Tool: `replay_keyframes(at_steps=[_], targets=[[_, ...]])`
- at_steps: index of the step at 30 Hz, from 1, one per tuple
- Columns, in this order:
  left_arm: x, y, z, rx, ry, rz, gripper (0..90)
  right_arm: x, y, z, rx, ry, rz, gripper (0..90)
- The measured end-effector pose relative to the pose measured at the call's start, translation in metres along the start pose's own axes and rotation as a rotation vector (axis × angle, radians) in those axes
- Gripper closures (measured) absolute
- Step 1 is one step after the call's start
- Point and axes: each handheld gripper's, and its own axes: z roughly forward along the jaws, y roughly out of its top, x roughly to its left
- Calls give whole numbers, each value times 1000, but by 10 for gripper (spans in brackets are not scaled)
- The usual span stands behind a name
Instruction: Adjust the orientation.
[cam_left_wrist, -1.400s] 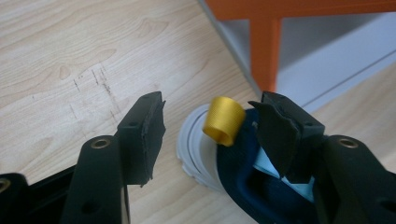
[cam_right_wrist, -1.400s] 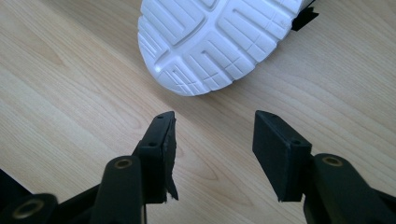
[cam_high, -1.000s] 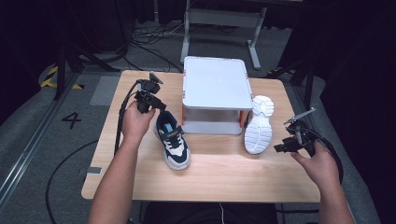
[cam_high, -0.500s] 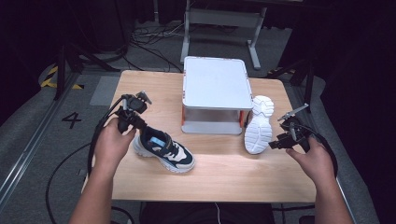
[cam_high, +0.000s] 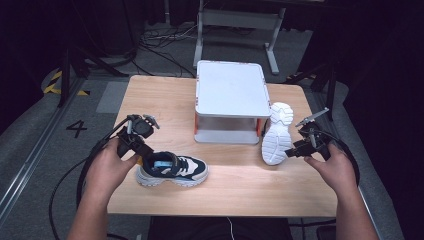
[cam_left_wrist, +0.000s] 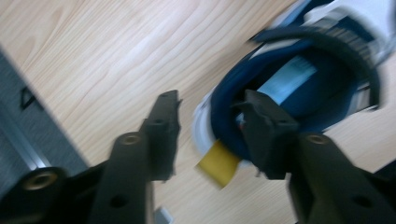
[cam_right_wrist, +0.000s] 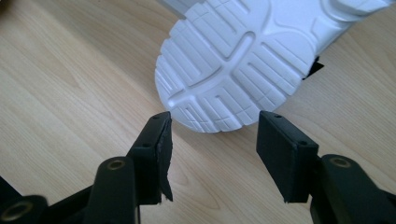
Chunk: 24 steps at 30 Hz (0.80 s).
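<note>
Each bare-forearmed hand carries a black two-jaw tool: the left tool (cam_high: 141, 141) and the right tool (cam_high: 296, 150). Thick black cables loop from both. Flat rectangular black pads (cam_right_wrist: 285, 149) face each other, with brass-coloured pivot screws and small bolt holes on the arms.

Light falls from above onto the wooden surface (cam_high: 240, 180), bright against a dark, dim room. The white shoe sole (cam_right_wrist: 233, 60) shows crisp with a soft shadow beneath. The navy sneaker (cam_left_wrist: 308, 79) is smeared by motion blur.
</note>
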Motion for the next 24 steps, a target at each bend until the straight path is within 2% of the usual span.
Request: replay_keyframes(at_steps=[2, 4, 6, 8, 14, 17, 19, 20, 21, 22, 24], targets=[[-12, 8, 8, 6, -2, 92, 460, -2, -2, -2, -8, 3, 15, 460], [-20, 16, 20, 41, -9, 128, 441, -2, -4, -3, -14, 17, 16, 455], [-22, 21, 29, 63, -20, 139, 445, -1, -6, -3, -22, 45, 21, 447], [-22, 26, 36, 60, -39, 153, 460, 0, -8, -4, -30, 63, 22, 446], [-20, 35, 65, 128, -79, 193, 485, 2, -13, -5, -33, 78, 30, 444], [-20, 39, 67, 124, -107, 189, 579, 3, -16, -4, -25, 75, 31, 444], [-21, 41, 66, 142, -86, 166, 614, 3, -18, -4, -24, 71, 35, 445], [-21, 41, 66, 142, -86, 166, 651, 3, -18, -4, -24, 71, 35, 445], [-22, 41, 65, 157, -83, 169, 651, 3, -19, -4, -23, 72, 37, 445], [-24, 41, 63, 154, -88, 177, 713, 2, -19, -5, -25, 71, 38, 445], [-25, 45, 58, 146, -114, 142, 746, 1, -20, -7, -32, 71, 40, 445]])
